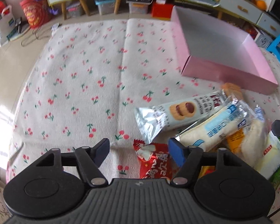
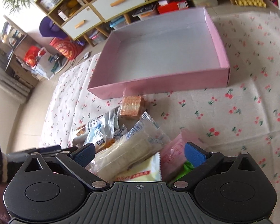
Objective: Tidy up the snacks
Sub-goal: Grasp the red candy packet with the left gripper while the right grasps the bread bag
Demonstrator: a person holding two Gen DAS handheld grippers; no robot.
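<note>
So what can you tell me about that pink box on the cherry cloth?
The pink box is a wide, shallow, open-topped tray that looks like thin cardboard, with low pink walls and a pale grey inside. Nothing lies in it. It sits flat on the cloth, beyond the heap of snacks. A brown biscuit pack lies right at its near wall; whether the two touch is hard to tell. Neither gripper is near it.

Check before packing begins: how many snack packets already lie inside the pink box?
0. The pink box shows only its bare grey floor in both views; every packet lies on the cherry-print cloth in front of it.
</note>
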